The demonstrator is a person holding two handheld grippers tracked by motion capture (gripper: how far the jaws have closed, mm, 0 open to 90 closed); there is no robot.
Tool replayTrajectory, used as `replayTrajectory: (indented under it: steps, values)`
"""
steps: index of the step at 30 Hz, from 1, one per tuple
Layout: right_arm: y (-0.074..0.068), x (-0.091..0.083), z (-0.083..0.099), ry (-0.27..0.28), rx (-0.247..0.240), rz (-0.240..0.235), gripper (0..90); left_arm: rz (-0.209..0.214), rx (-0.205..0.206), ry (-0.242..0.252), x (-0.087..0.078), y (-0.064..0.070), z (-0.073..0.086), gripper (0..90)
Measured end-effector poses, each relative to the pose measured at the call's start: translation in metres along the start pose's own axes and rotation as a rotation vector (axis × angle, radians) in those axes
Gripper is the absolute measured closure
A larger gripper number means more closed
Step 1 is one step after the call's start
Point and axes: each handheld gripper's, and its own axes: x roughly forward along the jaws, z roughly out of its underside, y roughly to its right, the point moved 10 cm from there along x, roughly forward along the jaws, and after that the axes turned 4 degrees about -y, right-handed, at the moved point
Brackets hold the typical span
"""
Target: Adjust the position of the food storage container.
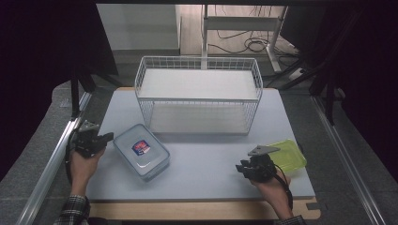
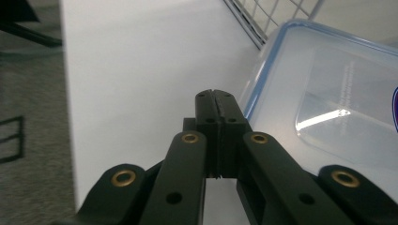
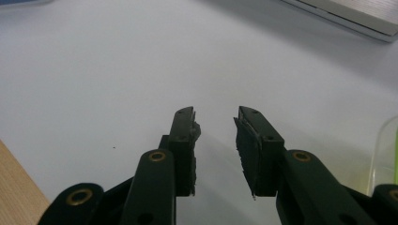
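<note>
While my left gripper (image 1: 104, 138) is hovering with its jaws pressed together on nothing, the clear rectangular plastic box with the blue-rimmed lid (image 1: 141, 151) is lying just beside its tips, toward the table's middle, its long axis running diagonally from near-right to far-left. My right gripper (image 1: 243, 168) is resting with jaws parted and empty, pointing left across the grey tabletop (image 1: 211, 164); the yellow-green translucent plastic container (image 1: 288, 155) is sitting just behind it. The white wire basket (image 1: 198, 96) is standing beyond both, holding nothing I can make out. The left hand is looking nearer the lidded box.
</note>
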Motion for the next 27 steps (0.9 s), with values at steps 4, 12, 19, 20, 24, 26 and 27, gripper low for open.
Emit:
replayTrajectory:
  steps: [4, 12, 19, 20, 24, 26, 27]
  values:
    - [-0.002, 0.000, 0.000, 0.003, -0.003, -0.005, 69.5, -0.002, 0.003, -0.003, 0.001, 0.002, 0.003, 90.0]
    - [-0.017, -0.001, -0.003, 0.007, -0.016, -0.051, 80.7, 0.074, 0.026, -0.010, -0.001, 0.037, 0.010, 90.0]
    - [-0.035, -0.006, -0.007, 0.032, -0.043, -0.090, 81.5, 0.121, 0.060, -0.017, -0.001, 0.071, 0.013, 90.0]
    - [-0.042, -0.006, -0.008, 0.039, -0.052, -0.108, 81.6, 0.131, 0.065, -0.023, -0.001, 0.074, 0.013, 90.0]
    - [-0.059, -0.004, -0.011, 0.045, -0.063, -0.159, 81.4, 0.167, 0.088, -0.032, 0.000, 0.098, 0.015, 90.0]
    - [-0.064, -0.003, -0.012, 0.044, -0.067, -0.172, 81.3, 0.178, 0.085, -0.027, 0.000, 0.106, 0.015, 90.0]
    - [-0.074, 0.000, -0.012, 0.039, -0.075, -0.197, 81.3, 0.187, 0.105, -0.033, 0.001, 0.116, 0.016, 90.0]
